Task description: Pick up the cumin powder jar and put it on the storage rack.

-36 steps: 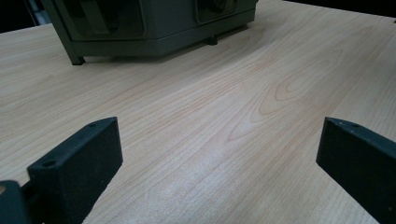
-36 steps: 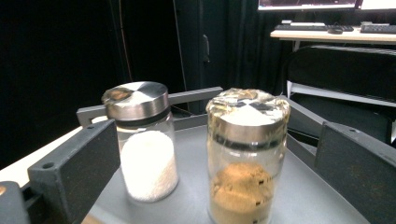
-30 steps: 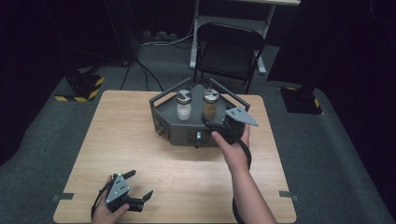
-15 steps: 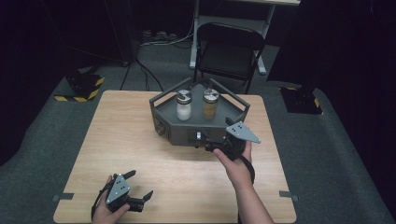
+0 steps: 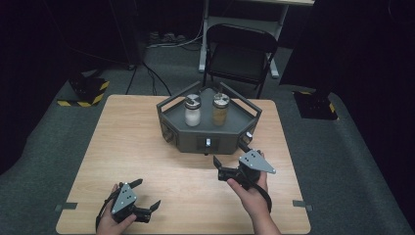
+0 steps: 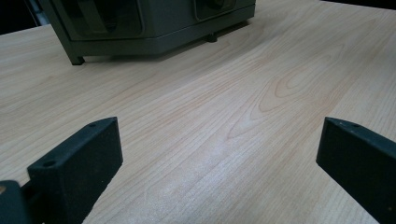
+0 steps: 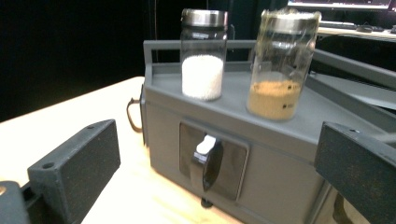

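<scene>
From the high view, a grey angular rack (image 5: pixel 205 134) is sitting toward the far middle of the wooden table (image 5: pixel 122 147), carrying two glass jars side by side on its top shelf: a jar of white grains (image 5: pixel 192 111) on the left and a jar of brown powder (image 5: pixel 220 109) on the right. The right gripper (image 5: pixel 226 165) is hovering just in front of the rack's near face, its jaws standing apart and holding nothing. The left gripper (image 5: pixel 147 198) is resting near the table's front edge, well apart from the rack, its jaws likewise spread and empty.

In the left gripper view, its two black jaws are gaping wide over bare wood grain, with the rack's base (image 6: pixel 154 28) lying farther off at the top.

In the right gripper view, the parted jaws are framing the rack's front panel, where a small white latch (image 7: pixel 206 144) is sitting in a dark recess; the white-grain jar (image 7: pixel 202 56) and brown-powder jar (image 7: pixel 280 65) are standing upright above it
</scene>
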The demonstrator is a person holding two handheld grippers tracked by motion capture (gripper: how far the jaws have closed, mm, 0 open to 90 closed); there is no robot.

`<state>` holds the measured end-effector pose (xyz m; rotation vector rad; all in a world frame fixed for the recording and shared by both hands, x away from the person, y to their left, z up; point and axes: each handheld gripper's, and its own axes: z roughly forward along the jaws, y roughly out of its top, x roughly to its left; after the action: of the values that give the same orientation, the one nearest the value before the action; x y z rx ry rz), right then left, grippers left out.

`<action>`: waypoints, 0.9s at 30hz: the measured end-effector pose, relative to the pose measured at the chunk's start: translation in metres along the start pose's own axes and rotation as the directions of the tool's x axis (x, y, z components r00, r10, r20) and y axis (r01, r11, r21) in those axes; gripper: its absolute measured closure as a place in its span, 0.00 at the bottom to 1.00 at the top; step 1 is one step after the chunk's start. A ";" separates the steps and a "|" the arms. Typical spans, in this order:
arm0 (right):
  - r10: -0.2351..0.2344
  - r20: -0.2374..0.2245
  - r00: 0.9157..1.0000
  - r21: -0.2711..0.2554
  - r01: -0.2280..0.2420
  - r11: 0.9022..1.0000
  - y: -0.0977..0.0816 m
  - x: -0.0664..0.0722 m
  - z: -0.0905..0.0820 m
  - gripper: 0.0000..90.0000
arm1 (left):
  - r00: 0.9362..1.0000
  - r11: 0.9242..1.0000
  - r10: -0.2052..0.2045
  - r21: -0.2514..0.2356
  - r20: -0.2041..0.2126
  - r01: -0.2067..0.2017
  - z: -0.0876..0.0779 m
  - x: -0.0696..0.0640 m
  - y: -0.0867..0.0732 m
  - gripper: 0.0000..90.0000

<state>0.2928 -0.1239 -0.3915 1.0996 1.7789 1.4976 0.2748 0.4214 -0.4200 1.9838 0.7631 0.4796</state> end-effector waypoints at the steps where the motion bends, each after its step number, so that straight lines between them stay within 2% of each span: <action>1: 0.000 0.000 1.000 0.000 0.000 1.000 0.000 0.000 0.000 0.00 | 1.000 1.000 0.000 0.000 0.000 0.000 0.000 0.000 0.000 0.01; 7: -0.004 -0.002 1.000 0.024 0.004 1.000 -0.015 0.003 -0.009 0.00 | 1.000 1.000 -0.002 0.000 -0.002 0.002 0.000 0.000 0.000 0.01; 10: 0.006 0.001 1.000 0.045 -0.006 0.999 -0.025 0.003 -0.015 0.00 | 1.000 1.000 -0.002 0.000 -0.002 0.002 0.000 0.000 0.000 0.01; 17: -0.004 0.014 1.000 0.094 0.003 0.996 -0.045 0.003 -0.023 0.00 | 1.000 1.000 0.007 0.005 0.000 -0.007 0.000 -0.001 0.001 0.01; 22: -0.003 0.028 1.000 0.142 -0.001 0.990 -0.058 0.004 -0.028 0.00 | 1.000 1.000 0.009 0.013 -0.006 -0.009 0.001 -0.002 0.002 0.01; 27: -0.016 0.036 0.999 0.199 0.008 0.980 -0.069 0.003 -0.030 0.01 | 1.000 1.000 0.016 0.020 -0.008 -0.016 0.002 -0.003 0.004 0.01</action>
<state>0.2500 -0.1390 -0.4521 1.2031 1.9379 1.3043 0.2743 0.4168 -0.4178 2.0091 0.7602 0.4922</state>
